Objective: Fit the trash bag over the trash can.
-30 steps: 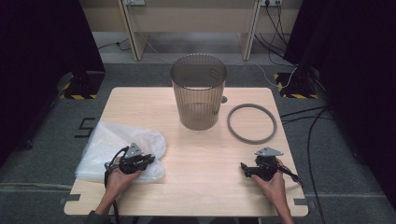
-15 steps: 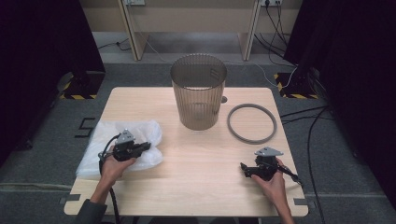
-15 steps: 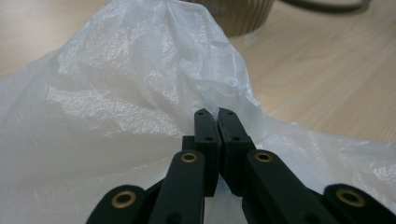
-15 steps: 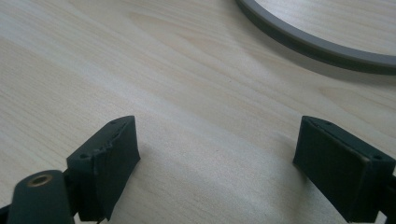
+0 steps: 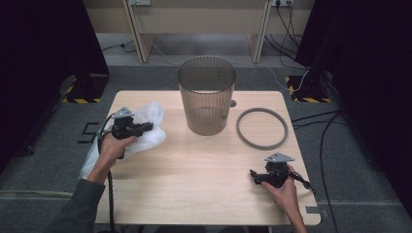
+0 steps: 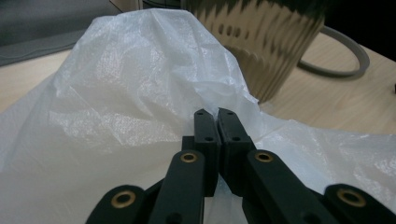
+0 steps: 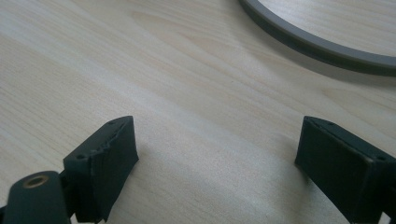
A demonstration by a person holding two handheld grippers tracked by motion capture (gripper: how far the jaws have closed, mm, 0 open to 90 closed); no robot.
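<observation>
A thin white plastic bag [image 5: 145,141] [image 6: 116,93] lies crumpled at the table's left side, its upper part lifted off the wood. My left gripper [image 5: 148,127] [image 6: 215,114] is shut on a fold of the bag and holds it raised, pointing toward the bin. The tall ribbed grey bin [image 5: 206,97] [image 6: 261,42] stands upright at the back centre. A grey ring [image 5: 262,127] [image 6: 336,60] [image 7: 317,46] lies flat to the bin's right. My right gripper [image 5: 253,175] [image 7: 215,154] rests low over the table's near right, open, with bare wood between its jaws.
The light wooden table [image 5: 204,170] has dark floor all around. Cables trail from both grippers toward the near edge. Table legs and cables show behind the far edge.
The left hand has risen and moved away from the near edge toward the bin, pulling the bag up with it. The right hand has stayed put.
</observation>
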